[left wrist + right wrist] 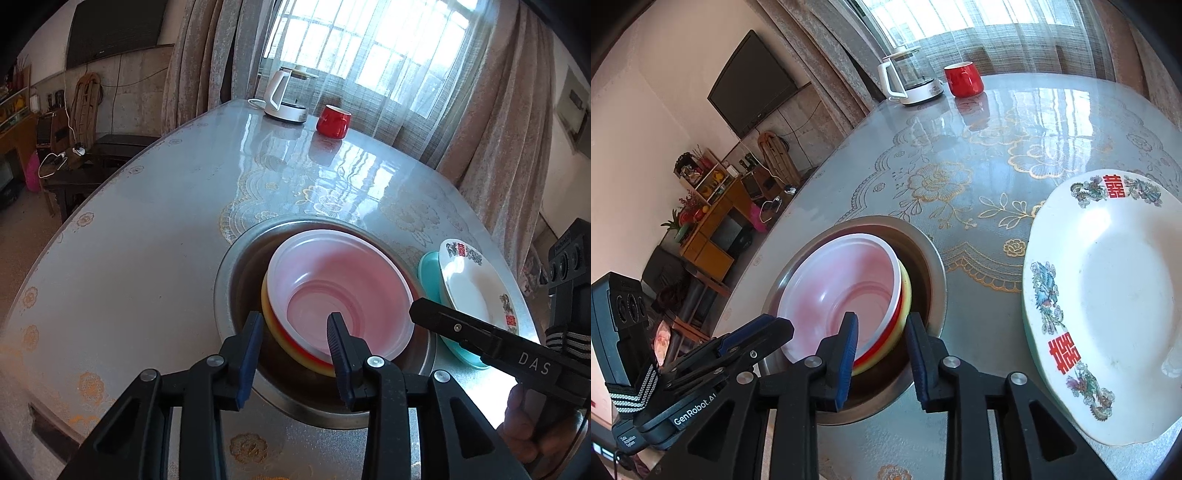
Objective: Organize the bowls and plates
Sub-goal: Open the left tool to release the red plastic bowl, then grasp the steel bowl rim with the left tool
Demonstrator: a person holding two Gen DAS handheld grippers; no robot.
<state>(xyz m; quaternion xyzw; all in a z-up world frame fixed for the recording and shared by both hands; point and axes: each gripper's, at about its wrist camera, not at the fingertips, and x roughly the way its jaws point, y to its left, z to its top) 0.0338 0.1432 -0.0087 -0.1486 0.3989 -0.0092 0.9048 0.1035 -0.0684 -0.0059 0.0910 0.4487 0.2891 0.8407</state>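
A translucent white bowl is nested on a red and a yellow bowl, all inside a metal basin on the table. My left gripper straddles the stack's near rim, one finger inside the bowl and one outside. Its jaws are open and the pads do not press. My right gripper straddles the opposite rim the same way, open too. Each gripper shows in the other's view, the right one and the left one. A white plate with red characters lies on a teal plate beside the basin.
A white-based glass kettle and a red mug stand at the table's far edge by the curtained window. The round table has a glossy lace-pattern cover. A hand holds the right gripper's handle.
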